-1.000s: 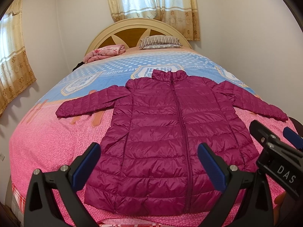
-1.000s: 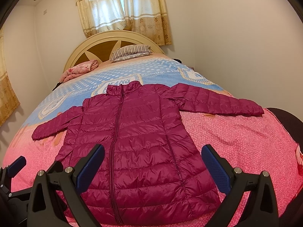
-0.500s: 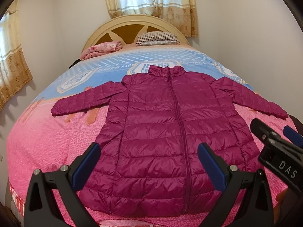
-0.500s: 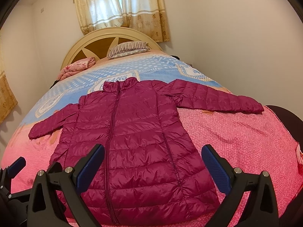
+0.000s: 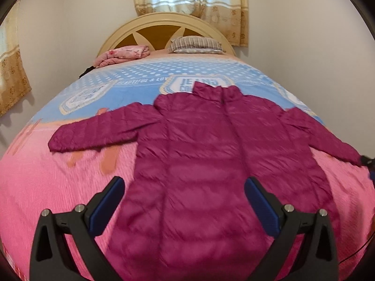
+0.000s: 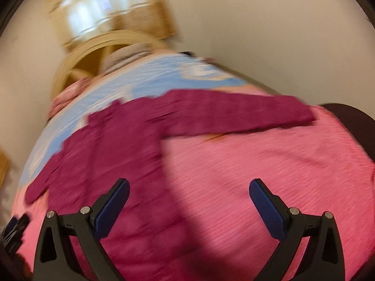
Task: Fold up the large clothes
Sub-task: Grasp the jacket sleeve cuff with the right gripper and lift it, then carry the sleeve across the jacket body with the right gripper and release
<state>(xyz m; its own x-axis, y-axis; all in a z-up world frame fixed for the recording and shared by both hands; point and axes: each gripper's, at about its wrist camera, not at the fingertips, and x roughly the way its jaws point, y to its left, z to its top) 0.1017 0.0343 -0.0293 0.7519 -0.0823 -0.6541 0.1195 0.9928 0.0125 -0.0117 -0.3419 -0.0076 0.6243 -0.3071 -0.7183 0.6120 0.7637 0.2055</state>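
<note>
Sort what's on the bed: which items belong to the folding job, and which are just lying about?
Job:
- magenta puffer jacket, spread flat, unfolded
- left gripper, open
- right gripper, open

Lying about:
- striped pillow
- pink bundle by the headboard

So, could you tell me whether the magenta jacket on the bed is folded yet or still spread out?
Spread out. The jacket lies flat, both sleeves extended sideways; both open grippers hold nothing.

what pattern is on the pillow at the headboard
Thin stripes, greyish and pale, on the pillow; clearest in the left wrist view, since the right one is blurred.
</note>
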